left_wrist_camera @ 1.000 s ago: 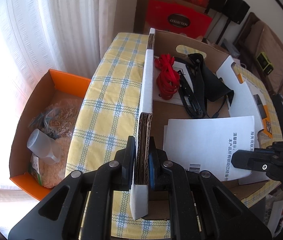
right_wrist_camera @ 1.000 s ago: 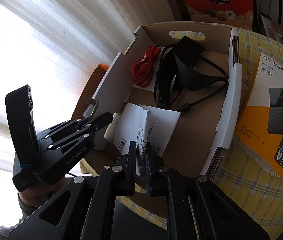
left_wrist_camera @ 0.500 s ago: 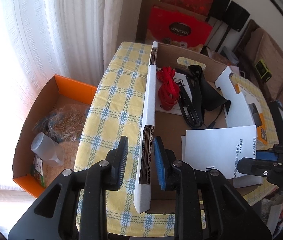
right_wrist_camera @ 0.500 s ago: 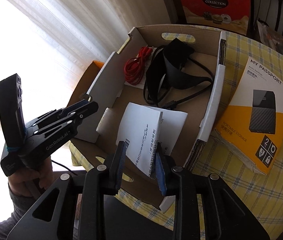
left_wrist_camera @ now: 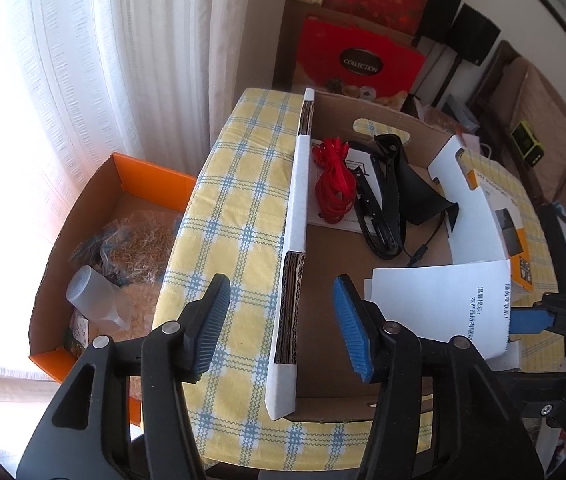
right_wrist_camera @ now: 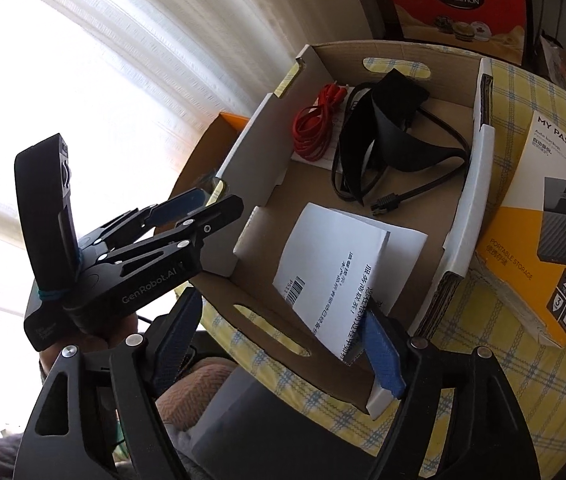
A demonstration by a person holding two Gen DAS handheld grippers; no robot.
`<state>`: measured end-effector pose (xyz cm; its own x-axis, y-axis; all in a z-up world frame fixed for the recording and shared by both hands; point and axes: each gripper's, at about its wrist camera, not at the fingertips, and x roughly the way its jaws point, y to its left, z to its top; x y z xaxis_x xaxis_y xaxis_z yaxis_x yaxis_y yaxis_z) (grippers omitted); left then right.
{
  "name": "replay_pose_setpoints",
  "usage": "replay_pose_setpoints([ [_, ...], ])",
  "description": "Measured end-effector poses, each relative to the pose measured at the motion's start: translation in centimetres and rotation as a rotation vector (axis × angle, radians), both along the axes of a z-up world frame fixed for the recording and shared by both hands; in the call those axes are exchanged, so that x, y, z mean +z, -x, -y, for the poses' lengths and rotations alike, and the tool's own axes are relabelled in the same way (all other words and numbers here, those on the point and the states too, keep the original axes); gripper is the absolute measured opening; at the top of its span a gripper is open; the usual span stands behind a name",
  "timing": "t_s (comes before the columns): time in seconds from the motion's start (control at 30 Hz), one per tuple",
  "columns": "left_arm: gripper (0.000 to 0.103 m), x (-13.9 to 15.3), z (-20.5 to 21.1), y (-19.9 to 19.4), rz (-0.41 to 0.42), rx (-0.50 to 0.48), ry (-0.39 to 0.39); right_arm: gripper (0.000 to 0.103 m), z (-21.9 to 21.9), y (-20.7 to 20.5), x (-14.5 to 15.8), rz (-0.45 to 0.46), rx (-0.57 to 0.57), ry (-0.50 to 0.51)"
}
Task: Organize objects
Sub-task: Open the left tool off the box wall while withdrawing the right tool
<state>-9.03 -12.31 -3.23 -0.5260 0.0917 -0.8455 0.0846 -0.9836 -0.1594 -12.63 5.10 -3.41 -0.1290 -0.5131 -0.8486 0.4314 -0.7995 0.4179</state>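
Now both grippers tilt steeply down over the cardboard box [left_wrist_camera: 363,364] on the checked counter [left_wrist_camera: 239,216]. Left gripper [left_wrist_camera: 283,324] straddles the box's side wall, its jaws opening, pads clear of it. Right gripper [right_wrist_camera: 279,344] is opening too, the white paper [right_wrist_camera: 335,276] resting against one pad inside the box.

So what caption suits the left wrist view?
Left gripper fingers opening around the cardboard box wall, not touching it; red cord inside.
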Motion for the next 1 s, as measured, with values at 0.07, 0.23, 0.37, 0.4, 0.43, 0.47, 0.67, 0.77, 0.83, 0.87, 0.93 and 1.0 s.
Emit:
replay_pose_setpoints([
  [0.07, 0.051, 0.1, 0.1, -0.1, -0.001, 0.0, 0.0, 0.083, -0.3, 0.1, 0.2, -0.018, -0.022, -0.05],
  [0.23, 0.051, 0.6, 0.1, -0.4, -0.012, -0.008, -0.021, 0.084, -2.4, 0.2, 1.3, 0.027, -0.043, 0.111],
  [0.37, 0.051, 1.5, -0.7, -0.7, -0.031, -0.036, -0.034, 0.084, -2.9, -0.1, 2.5, 0.003, -0.052, 0.138],
  [0.4, 0.051, 1.8, -0.9, -0.7, -0.037, -0.046, -0.035, 0.084, -3.0, -0.1, 2.8, 0.002, -0.054, 0.149],
  [0.43, 0.051, 2.1, -1.2, -0.7, -0.043, -0.055, -0.033, 0.084, -3.2, -0.2, 3.2, 0.0, -0.056, 0.155],
  [0.47, 0.051, 2.2, -1.4, -0.7, -0.046, -0.061, -0.029, 0.084, -3.3, -0.2, 3.5, -0.008, -0.059, 0.153],
  [0.67, 0.051, 2.2, -1.7, -0.4, -0.039, -0.062, -0.037, 0.084, -5.5, -0.2, 4.1, -0.025, -0.11, 0.115],
  [0.77, 0.051, 1.9, -1.8, -0.5, -0.033, -0.064, -0.032, 0.083, -6.6, -0.1, 3.9, -0.026, -0.137, 0.126],
  [0.83, 0.051, 1.7, -1.8, -0.4, -0.028, -0.059, -0.031, 0.083, -6.7, -0.1, 3.6, -0.015, -0.133, 0.136],
  [0.87, 0.051, 1.7, -1.7, -0.4, -0.026, -0.057, -0.034, 0.083, -6.5, -0.1, 3.5, -0.014, -0.128, 0.131],
  [0.93, 0.051, 1.6, -1.7, -0.4, -0.023, -0.058, -0.036, 0.083, -6.2, -0.2, 3.3, -0.012, -0.118, 0.126],
  [1.0, 0.051, 1.7, -1.9, -0.5, -0.024, -0.063, -0.029, 0.083, -6.0, -0.2, 3.2, -0.013, -0.119, 0.125],
])
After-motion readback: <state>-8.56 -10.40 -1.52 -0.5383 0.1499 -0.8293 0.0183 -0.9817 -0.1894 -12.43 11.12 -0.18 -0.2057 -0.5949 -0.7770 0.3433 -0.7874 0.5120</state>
